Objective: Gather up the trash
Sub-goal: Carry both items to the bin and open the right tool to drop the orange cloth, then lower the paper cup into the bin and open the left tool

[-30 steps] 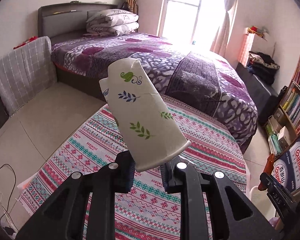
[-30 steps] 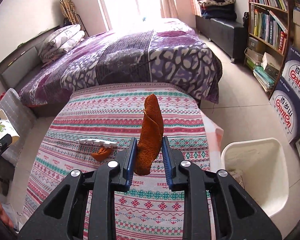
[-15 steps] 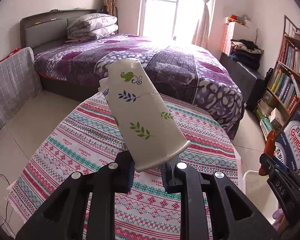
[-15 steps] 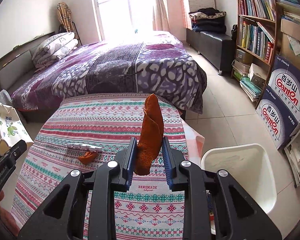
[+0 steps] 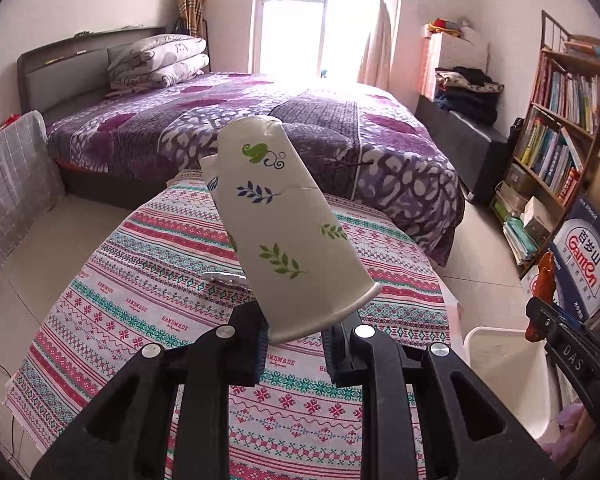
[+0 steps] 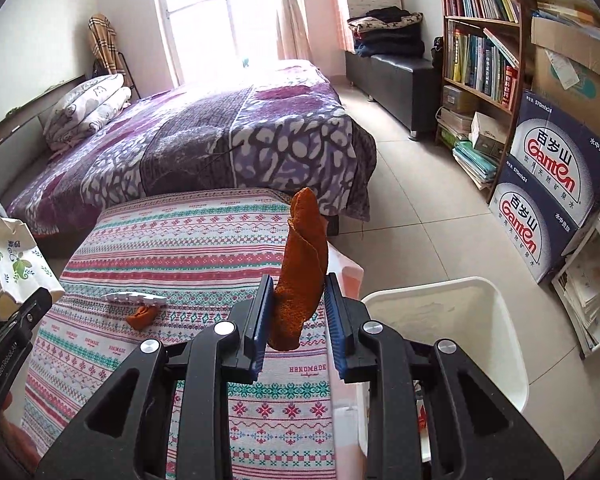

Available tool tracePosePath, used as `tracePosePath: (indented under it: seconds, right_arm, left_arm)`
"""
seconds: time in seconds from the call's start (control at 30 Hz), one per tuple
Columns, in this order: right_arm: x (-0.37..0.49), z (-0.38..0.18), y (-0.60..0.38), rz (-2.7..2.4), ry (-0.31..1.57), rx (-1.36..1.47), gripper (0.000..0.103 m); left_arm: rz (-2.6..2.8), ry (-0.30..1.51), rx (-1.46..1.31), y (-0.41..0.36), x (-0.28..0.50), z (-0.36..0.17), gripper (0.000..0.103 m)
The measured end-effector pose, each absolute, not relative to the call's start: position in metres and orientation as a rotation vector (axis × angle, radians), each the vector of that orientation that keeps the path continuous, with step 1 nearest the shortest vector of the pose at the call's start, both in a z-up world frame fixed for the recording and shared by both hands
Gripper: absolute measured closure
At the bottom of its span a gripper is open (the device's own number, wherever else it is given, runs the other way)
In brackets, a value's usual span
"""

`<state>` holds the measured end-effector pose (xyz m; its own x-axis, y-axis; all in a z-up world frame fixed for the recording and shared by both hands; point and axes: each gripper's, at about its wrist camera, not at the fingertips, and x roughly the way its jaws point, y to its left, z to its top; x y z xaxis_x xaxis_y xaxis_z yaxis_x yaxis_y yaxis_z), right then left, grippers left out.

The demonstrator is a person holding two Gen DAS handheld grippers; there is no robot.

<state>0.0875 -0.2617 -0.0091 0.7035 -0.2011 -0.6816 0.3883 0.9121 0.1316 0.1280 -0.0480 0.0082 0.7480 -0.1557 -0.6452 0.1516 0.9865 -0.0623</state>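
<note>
Your left tool (image 5: 294, 346) is clenched on the rim end of a crumpled paper cup (image 5: 288, 228) printed with green and blue leaves; the cup juts up and away from the jaws, tilted left, above the striped tabletop (image 5: 148, 280). Your right tool (image 6: 296, 316) grips the lower part of a long strip of orange peel (image 6: 302, 268), which stands nearly upright between its blue pads (image 6: 260, 320). Below and just right of that tool sits a white waste bin (image 6: 500, 344) on the tiled floor, beside the tabletop's edge. On the patterned cloth, a smaller scrap of orange peel (image 6: 142, 315) lies touching a white ridged strip (image 6: 134, 298), whose kind cannot be told. Beyond the tabletop stands a bed (image 6: 204, 140) with a purple cover; to the right, a bookshelf (image 6: 480, 40) and stacked Ganten water cartons (image 6: 548, 192).
</note>
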Motion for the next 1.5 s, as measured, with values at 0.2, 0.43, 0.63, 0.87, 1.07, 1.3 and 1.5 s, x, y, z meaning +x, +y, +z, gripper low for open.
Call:
tracePosePath:
  seconds: [0.2, 0.43, 0.63, 0.87, 1.07, 1.3, 1.5]
  right_arm:
    - [0.079, -0.01, -0.277, -0.365, 0.718, 0.291, 0.078]
    - [0.068, -0.012, -0.302, -0.413, 0.727, 0.314, 0.077]
    - [0.058, -0.016, -0.326, -0.46, 0.744, 0.346, 0.077]
    - [0.042, -0.022, -0.358, -0.529, 0.762, 0.4, 0.075]
    - [0.025, -0.025, -0.384, -0.609, 0.758, 0.434, 0.051]
    - [0.006, -0.027, -0.41, -0.697, 0.747, 0.469, 0.039]
    - [-0.009, -0.028, -0.428, -0.774, 0.733, 0.482, 0.027]
  left_arm:
    - [-0.2, 0.718, 0.013, -0.066, 0.125, 0.002, 0.08]
    - [-0.256, 0.744, 0.039, -0.09, 0.122, -0.006, 0.08]
    - [-0.31, 0.772, 0.071, -0.115, 0.116, -0.016, 0.08]
    - [-0.393, 0.8, 0.102, -0.146, 0.107, -0.026, 0.08]
    - [-0.465, 0.837, 0.132, -0.174, 0.097, -0.038, 0.08]
    - [-0.545, 0.867, 0.162, -0.204, 0.085, -0.049, 0.079]
    - [-0.611, 0.905, 0.17, -0.228, 0.074, -0.058, 0.079]
